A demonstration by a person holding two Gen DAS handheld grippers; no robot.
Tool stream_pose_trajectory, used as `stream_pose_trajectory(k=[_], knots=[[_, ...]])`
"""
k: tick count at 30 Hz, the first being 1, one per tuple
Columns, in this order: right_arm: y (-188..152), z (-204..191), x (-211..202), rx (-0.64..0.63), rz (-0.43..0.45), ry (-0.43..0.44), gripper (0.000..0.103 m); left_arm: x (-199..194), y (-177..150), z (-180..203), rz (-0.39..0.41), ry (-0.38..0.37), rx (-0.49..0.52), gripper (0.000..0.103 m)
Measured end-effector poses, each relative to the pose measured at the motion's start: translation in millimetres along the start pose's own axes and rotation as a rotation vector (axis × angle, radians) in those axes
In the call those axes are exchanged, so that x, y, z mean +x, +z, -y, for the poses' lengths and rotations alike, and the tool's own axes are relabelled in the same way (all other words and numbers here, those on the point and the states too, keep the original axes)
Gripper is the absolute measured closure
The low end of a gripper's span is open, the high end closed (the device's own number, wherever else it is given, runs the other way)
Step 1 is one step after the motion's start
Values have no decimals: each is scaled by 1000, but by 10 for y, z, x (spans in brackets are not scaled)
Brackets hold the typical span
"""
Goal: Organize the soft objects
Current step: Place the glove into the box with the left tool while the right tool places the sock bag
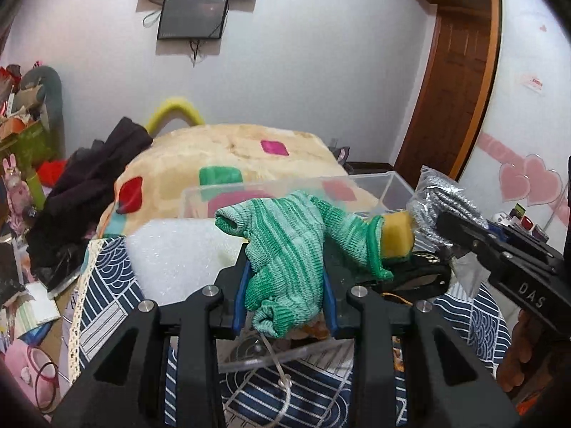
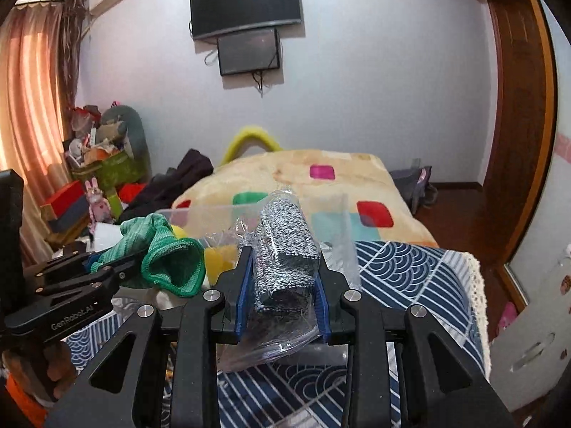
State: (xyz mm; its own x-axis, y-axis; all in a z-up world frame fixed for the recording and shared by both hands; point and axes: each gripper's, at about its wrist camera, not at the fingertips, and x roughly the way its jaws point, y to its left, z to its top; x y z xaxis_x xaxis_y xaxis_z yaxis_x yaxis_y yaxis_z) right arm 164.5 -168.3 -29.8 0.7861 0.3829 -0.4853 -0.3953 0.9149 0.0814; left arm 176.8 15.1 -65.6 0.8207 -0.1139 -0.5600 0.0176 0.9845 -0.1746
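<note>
My left gripper (image 1: 285,278) is shut on a green striped knit glove (image 1: 285,246) and holds it above the table; the glove also shows in the right wrist view (image 2: 171,260). My right gripper (image 2: 283,278) is shut on a grey knit item sealed in a clear plastic bag (image 2: 285,246); the bag also shows at the right of the left wrist view (image 1: 442,203). A yellow sponge (image 1: 398,237) sits between the two held items. A clear plastic box (image 1: 374,185) stands just behind them, open at the top.
The table carries a blue-and-white patterned cloth (image 2: 410,271). A white foam sheet (image 1: 171,249) lies at the left. A bed with a beige patterned blanket (image 2: 321,174) is behind the box. Dark clothes (image 1: 89,192) and clutter (image 1: 21,125) lie at the left.
</note>
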Motion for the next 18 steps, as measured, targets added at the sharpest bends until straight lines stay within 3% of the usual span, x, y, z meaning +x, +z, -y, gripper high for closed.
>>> stream_pose_trajectory(k=[10,12,14,18], knots=[[-58,-29,325,-12,-90,-22,75,145,-26,222,17,81,91,67],[-91,-2,367,-7,-112,-23,72,133,-49,231,10,64,94,60],[-107,12,356,-3,-121,-20,72,82,-76,234,11,39,95,45],[-87,28,274,-15,-112,-16,60,-46,-125,220,28,27,86,40]])
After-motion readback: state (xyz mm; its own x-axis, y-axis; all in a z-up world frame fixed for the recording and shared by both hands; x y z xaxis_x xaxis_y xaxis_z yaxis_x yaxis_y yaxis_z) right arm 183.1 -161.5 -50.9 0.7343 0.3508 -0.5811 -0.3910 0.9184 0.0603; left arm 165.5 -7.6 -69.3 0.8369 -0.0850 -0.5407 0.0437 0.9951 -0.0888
